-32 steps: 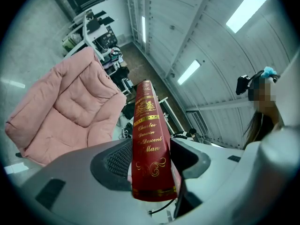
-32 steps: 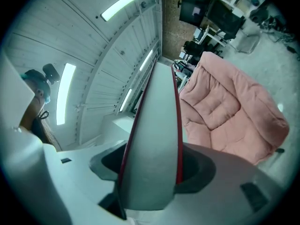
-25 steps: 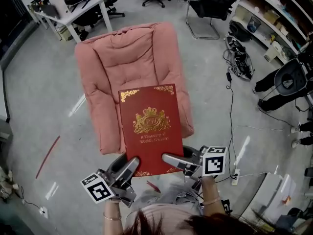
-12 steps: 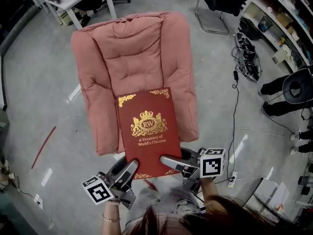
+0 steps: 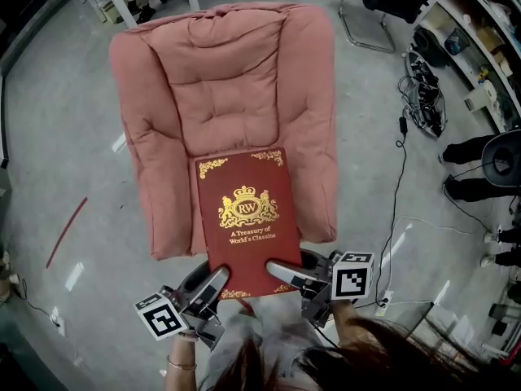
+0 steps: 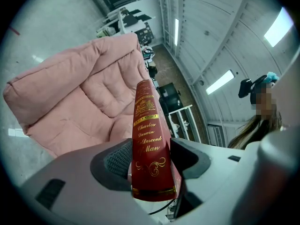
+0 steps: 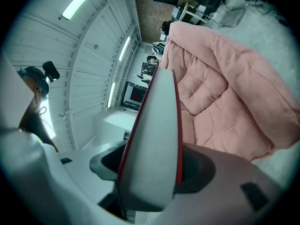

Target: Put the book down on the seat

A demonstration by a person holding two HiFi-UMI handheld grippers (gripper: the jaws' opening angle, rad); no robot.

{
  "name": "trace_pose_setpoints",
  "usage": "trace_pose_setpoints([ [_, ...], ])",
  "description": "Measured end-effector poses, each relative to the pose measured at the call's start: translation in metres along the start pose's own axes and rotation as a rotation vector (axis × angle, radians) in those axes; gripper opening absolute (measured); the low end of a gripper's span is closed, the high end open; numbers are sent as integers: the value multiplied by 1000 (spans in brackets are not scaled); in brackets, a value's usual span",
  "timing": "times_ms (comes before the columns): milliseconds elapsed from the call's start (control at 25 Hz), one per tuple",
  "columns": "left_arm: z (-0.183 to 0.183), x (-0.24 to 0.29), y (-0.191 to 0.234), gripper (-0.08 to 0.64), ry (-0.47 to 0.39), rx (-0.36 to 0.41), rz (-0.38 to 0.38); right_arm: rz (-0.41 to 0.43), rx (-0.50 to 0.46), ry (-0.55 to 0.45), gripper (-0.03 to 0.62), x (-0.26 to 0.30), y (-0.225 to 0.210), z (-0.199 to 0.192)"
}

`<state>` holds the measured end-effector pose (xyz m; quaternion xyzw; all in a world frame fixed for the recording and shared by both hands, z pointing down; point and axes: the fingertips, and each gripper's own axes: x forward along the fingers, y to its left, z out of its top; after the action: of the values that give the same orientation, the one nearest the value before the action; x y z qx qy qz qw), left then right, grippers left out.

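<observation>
You hold the red book (image 5: 244, 218) with both tongs, one at each near corner, in the lower middle of the head view. Your left tongs (image 5: 218, 277) pinch the lower left corner on the spine side. In the left gripper view the gold-lettered spine stands upright between the two dark pads (image 6: 119, 158), which press on it from both sides. Your right tongs (image 5: 277, 265) pinch the lower right corner. In the right gripper view the pale page edge fills the gap between the jaws, which are closed on it and held wide by the book's thickness.

Both tongs point away from you, towards the top of the frame, and angle slightly inward towards each other. The left marker cube (image 5: 160, 316) sits at the rear of its tongs, nearer your body, and your left wrist (image 5: 183, 363), with a thin bracelet, shows below it at the bottom edge. Your right wrist (image 5: 342, 308) comes up at the lower right behind the other cube.

The book lies flat, cover up, its gold crest and title readable from your side. It is over the front of the pink armchair (image 5: 134, 137), between the two arms. Its far edge reaches onto the seat cushion (image 5: 232, 120) at the centre of the frame, and its near edge juts past the chair's front towards you. You cannot tell from any view whether its underside touches the cushion. Grey floor (image 5: 65, 137) surrounds the chair, with a black cable (image 5: 396, 169) trailing down the right side
</observation>
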<state>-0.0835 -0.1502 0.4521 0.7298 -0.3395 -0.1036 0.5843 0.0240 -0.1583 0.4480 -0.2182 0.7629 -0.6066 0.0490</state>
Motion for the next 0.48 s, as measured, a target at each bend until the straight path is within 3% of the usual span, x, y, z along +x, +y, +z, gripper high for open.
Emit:
trace_pose_setpoints([
  [480,3,21,51,253,-25,-46,68,-5,52,45,293,25,-54,6],
])
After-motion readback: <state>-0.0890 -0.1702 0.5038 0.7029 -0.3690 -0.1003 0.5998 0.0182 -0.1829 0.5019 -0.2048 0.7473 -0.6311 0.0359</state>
